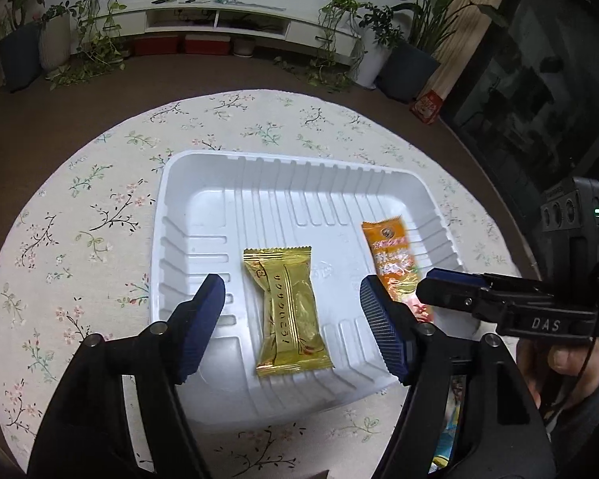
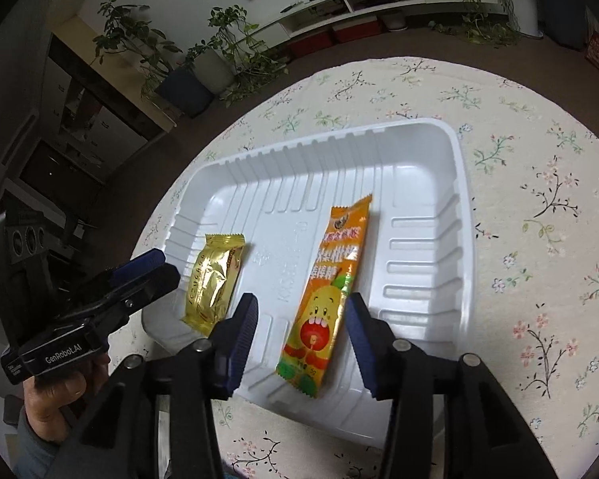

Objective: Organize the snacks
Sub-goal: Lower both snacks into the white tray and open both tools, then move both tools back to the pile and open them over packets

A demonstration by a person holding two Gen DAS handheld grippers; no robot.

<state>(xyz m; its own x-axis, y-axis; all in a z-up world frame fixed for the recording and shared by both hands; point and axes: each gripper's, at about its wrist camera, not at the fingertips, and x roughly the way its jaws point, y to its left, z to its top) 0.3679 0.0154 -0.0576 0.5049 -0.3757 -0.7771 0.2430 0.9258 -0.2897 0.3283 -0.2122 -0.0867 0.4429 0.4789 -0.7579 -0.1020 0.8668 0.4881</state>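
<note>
A white ribbed plastic tray (image 1: 203,183) (image 2: 465,215) sits on a round floral-cloth table. In it lie a gold snack packet (image 1: 289,311) (image 2: 213,283) and a long orange snack packet (image 2: 327,295) (image 1: 391,259). My left gripper (image 1: 293,327) is open, its fingers spread to either side of the gold packet, just above it. My right gripper (image 2: 301,339) is open, its fingers on either side of the orange packet's near end. Each gripper shows from the side in the other view: the right one (image 1: 459,287), the left one (image 2: 147,275).
The floral tablecloth (image 1: 80,207) (image 2: 539,183) surrounds the tray. A colourful packet (image 1: 451,431) peeks out below the left gripper's right finger. Beyond the table are potted plants, a low white TV cabinet (image 1: 219,20) and a dark cabinet (image 1: 539,92).
</note>
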